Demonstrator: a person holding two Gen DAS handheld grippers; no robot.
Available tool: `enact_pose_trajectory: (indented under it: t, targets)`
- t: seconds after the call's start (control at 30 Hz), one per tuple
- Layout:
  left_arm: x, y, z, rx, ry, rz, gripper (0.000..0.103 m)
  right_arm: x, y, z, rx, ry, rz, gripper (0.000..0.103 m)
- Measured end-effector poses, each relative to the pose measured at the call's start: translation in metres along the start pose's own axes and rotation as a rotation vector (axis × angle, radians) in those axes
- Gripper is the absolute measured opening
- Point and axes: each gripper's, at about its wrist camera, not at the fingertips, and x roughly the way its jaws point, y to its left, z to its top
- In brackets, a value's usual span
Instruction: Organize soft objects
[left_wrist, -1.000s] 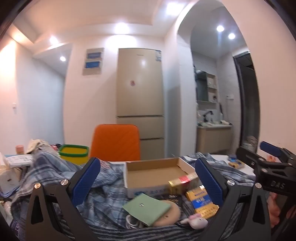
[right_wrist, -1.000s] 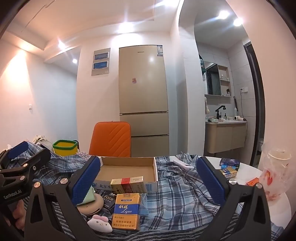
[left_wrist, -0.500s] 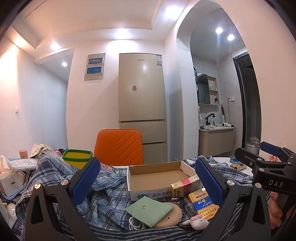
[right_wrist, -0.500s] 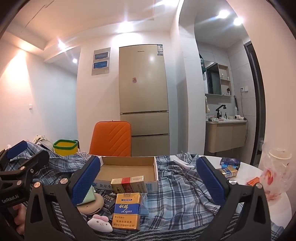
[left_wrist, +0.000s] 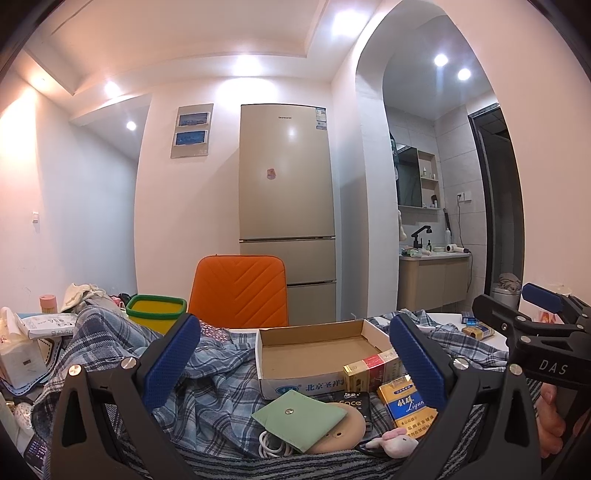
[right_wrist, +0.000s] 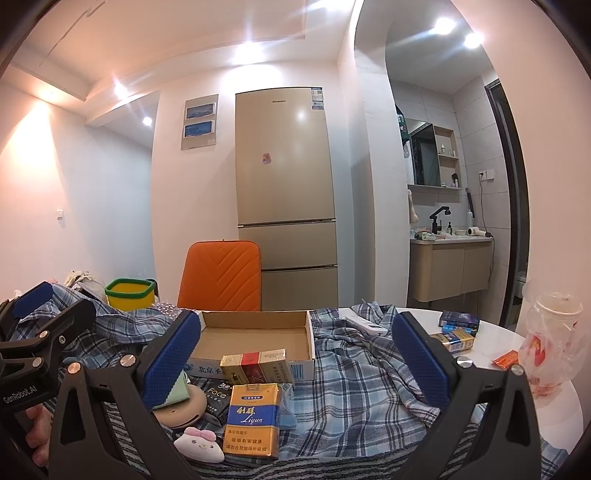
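Observation:
A blue plaid shirt (left_wrist: 207, 384) lies crumpled over the table; it also shows in the right wrist view (right_wrist: 354, 373). A green pouch (left_wrist: 299, 415) rests on a tan round pad (left_wrist: 338, 434). A small pink-and-white plush (right_wrist: 199, 445) lies at the front, also in the left wrist view (left_wrist: 397, 441). A striped grey cloth (left_wrist: 295, 465) lies at the near edge. An empty cardboard box (left_wrist: 321, 354) sits mid-table. My left gripper (left_wrist: 295, 365) and right gripper (right_wrist: 295, 362) are both open and empty, held above the pile.
Cigarette packs (right_wrist: 253, 421) (right_wrist: 255, 365) and a black packet (right_wrist: 216, 400) lie before the box. An orange chair (left_wrist: 238, 291) and a green-rimmed yellow bin (left_wrist: 155, 310) stand behind. A plastic cup in a bag (right_wrist: 554, 332) and small boxes (right_wrist: 458, 325) sit on the white table, right.
The left wrist view has tilted upward, so the table objects sit lower in it. The right gripper has barely moved. Both grippers stay open.

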Motion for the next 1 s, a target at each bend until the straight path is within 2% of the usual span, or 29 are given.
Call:
enact_pose_trajectory:
  t: [1.0]
  targets:
    - [0.0038,0.0038,-0.0004,-0.004,0.014,-0.001,0.103,0.0015,-0.0029,0.001,-0.004,0.01,-0.006,0.103]
